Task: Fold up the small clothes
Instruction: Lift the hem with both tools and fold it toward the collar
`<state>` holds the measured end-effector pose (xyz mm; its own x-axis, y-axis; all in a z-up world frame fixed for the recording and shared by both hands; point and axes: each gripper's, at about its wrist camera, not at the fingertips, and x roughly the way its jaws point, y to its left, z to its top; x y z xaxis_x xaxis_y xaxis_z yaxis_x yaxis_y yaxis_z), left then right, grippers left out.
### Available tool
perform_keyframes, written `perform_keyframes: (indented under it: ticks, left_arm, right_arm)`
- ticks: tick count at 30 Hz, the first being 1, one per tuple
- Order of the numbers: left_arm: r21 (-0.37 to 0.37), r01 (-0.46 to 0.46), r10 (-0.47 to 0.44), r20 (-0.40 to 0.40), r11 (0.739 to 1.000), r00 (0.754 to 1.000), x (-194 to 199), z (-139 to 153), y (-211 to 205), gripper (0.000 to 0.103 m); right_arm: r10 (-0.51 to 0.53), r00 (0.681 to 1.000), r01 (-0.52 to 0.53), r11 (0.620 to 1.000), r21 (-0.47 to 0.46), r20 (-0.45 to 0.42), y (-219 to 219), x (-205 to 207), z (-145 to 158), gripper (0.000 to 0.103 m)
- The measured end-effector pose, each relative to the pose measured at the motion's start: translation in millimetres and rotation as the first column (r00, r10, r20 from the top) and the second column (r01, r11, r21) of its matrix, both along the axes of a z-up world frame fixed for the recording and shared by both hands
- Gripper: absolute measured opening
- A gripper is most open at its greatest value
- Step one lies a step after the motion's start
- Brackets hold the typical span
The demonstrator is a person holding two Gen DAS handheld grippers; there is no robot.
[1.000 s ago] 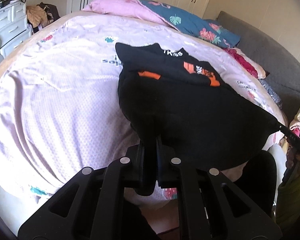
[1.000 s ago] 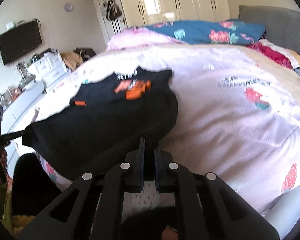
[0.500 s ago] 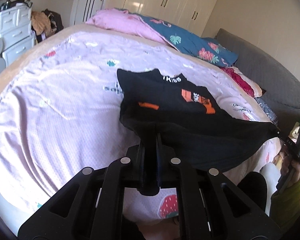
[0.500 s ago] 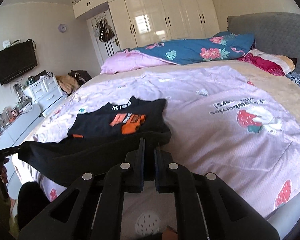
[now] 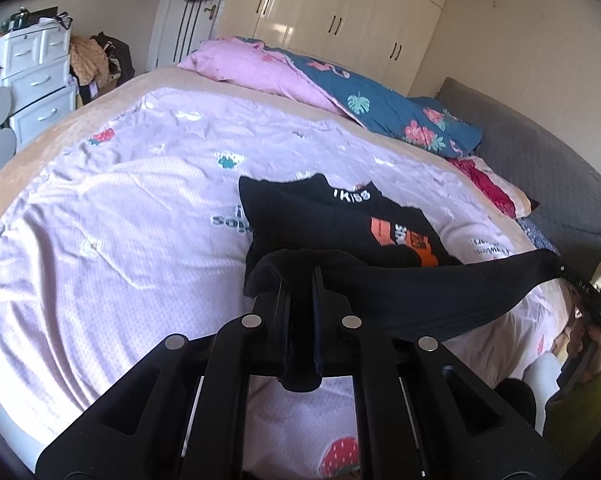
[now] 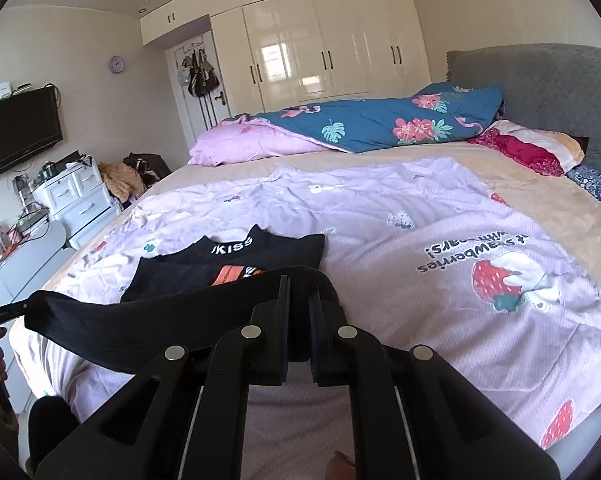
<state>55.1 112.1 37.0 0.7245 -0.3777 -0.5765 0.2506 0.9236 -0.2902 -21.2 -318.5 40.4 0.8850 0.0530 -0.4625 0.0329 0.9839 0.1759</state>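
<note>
Two grippers, one garment between them. Left gripper point(image 5: 300, 276): jaws clamped tight on one corner of a black shirt point(image 5: 340, 224), cloth bunched over the fingertips and a tail of it hanging down between the fingers. From that corner the lifted hem runs rightward as a taut dark band, clear of the bed, to the right gripper point(image 5: 580, 286) at the far right edge of the left view, where the other corner is pinched. A hand point(image 5: 592, 340) in a green sleeve holds that tool.

Rest of the shirt lies flat on a lilac strawberry-print sheet point(image 5: 120, 220) spread over the bed. White "KISS" lettering at the collar, orange print on the chest; the collar end points toward the far side of the bed.

Right view: right gripper point(image 6: 299, 292) likewise closed on black cloth, the fabric humped over the finger ends. The hem stretches away to the left, ending at the left gripper point(image 6: 8, 310) at the picture's left edge.

Beyond the shirt, far side of the bed: pink quilt point(image 6: 240, 144), then a blue floral quilt point(image 6: 380, 124) to its right, then a grey headboard point(image 6: 540, 92). White drawers point(image 5: 36, 76) stand left of the bed.
</note>
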Motion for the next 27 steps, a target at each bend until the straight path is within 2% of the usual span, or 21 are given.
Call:
perform_keyframes:
  ticks: [7, 13, 17, 27]
  left_arm:
    - [-0.037, -0.026, 0.026, 0.009, 0.999, 1.0, 19.5, 3.7, -0.1, 0.002]
    - [-0.079, -0.051, 0.052, 0.016, 0.996, 0.998, 39.1, 4.8, 0.7, 0.002]
    - [-0.077, -0.07, 0.072, 0.023, 0.995, 0.997, 51.5, 6.5, -0.2, 0.002]
    - [-0.074, -0.117, 0.119, 0.017, 0.99, 0.993, 89.9, 1.1, -5.0, 0.002]
  right_arm:
    - [-0.029, 1.0, 0.029, 0.999, 0.024, 0.0, -2.3, 20.8, 2.6, 0.007]
    - [-0.07, 0.998, 0.07, 0.997, -0.039, 0.008, 4.0, 42.9, 4.0, 0.007]
    - [-0.072, 0.997, 0.073, 0.996, -0.055, 0.02, 7.6, 55.8, 6.0, 0.007]
    - [-0.093, 0.995, 0.093, 0.996, -0.012, 0.019, -3.6, 102.4, 10.3, 0.007]
